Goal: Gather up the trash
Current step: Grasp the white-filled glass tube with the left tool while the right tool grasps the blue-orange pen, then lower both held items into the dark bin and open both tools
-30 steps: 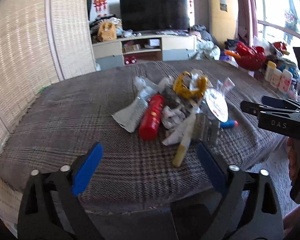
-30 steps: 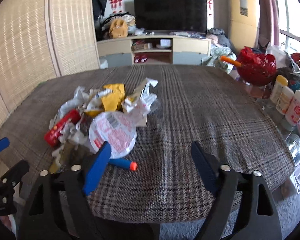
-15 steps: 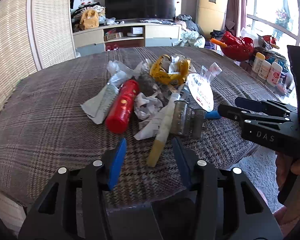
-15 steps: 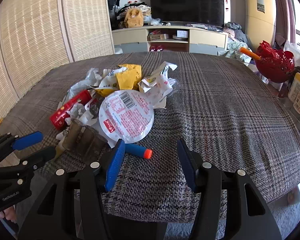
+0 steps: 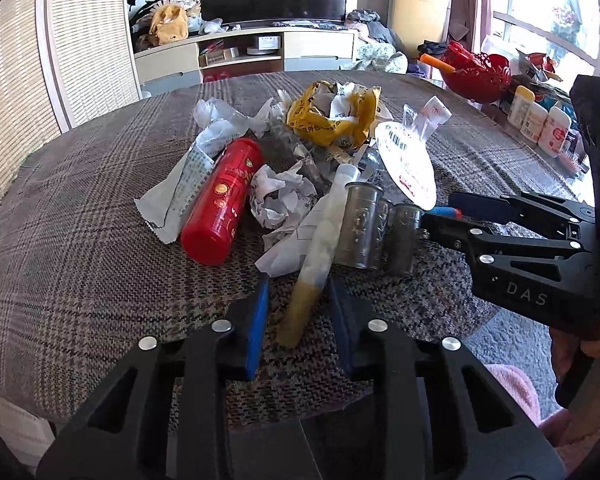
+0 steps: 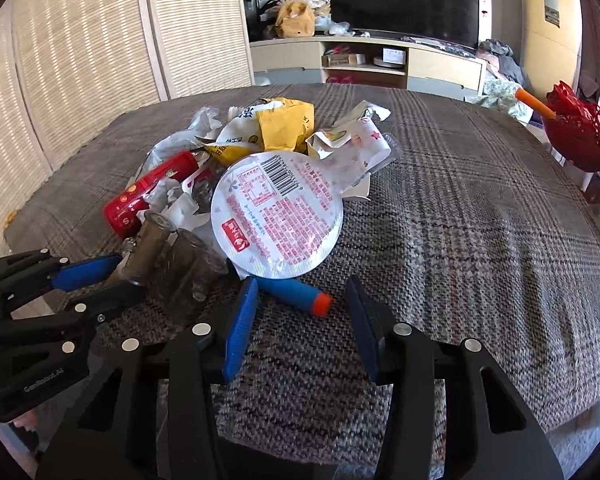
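Observation:
A pile of trash lies on the plaid-covered table [image 5: 80, 248]: a red can [image 5: 222, 202], crumpled white paper [image 5: 282, 196], a yellow wrapper [image 5: 332, 114], a round printed lid [image 6: 278, 212], grey plastic cups [image 5: 374, 226], a blue foam dart [image 6: 296, 294] and a long yellowish tube [image 5: 312, 268]. My left gripper [image 5: 300, 312] is partly open, its jaws on either side of the tube's near end with gaps showing. My right gripper [image 6: 300, 320] is open just behind the dart, above the cloth.
A red basket [image 6: 580, 136] and white bottles [image 5: 540, 120] stand beyond the table's right edge. A TV cabinet [image 6: 364, 60] is at the back and a woven screen [image 5: 16, 80] on the left. Bare cloth stretches right of the pile.
Both grippers have moved in toward the pile and narrowed. The left jaws now straddle the yellowish tube; the right jaws have come up to the blue dart.

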A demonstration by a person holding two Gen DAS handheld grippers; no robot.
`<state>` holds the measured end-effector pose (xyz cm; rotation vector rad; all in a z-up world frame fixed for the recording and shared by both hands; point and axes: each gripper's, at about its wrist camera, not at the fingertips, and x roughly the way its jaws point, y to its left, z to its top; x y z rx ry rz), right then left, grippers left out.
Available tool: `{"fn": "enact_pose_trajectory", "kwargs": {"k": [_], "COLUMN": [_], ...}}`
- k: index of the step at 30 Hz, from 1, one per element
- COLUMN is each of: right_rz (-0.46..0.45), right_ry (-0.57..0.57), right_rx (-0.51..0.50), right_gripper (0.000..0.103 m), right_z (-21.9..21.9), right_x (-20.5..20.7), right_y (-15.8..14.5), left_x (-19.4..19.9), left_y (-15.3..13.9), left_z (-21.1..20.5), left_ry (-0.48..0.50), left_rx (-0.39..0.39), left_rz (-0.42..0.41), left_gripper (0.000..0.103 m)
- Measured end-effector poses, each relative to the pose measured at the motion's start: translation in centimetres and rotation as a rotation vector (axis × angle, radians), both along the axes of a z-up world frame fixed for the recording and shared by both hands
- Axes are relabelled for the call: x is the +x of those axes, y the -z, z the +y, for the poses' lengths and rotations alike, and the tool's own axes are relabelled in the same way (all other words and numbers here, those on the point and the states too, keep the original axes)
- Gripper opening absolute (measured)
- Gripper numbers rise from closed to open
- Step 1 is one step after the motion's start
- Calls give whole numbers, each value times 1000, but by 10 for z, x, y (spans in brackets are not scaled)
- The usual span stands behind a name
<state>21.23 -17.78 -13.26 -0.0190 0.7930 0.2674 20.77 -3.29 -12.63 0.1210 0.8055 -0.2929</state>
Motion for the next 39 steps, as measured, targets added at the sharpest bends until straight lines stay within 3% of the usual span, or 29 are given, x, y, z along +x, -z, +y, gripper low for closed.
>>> {"fn": "enact_pose_trajectory", "kwargs": {"k": [4,14,32,39], "right_rz": [-6,-11,-2,39], "right_ry": [-1,0,32,25], "right_rx": [-28,-56,-21,-11], "right_gripper": [38,14,14,13], "right_z": [5,3,-16,-18], "right_x": [0,-24,-87,-118], "right_y": [0,1,2,17], "left_x": [1,-12,-70,-103], "left_y": [1,2,1,10], "left_z": [1,6,14,10], "left_ry": [-4,1,-18,-19], "left_rx": [1,-3,-10,-35], "left_rz": [-2,-11,-1,8], "left_gripper": [19,12,12,12]}}
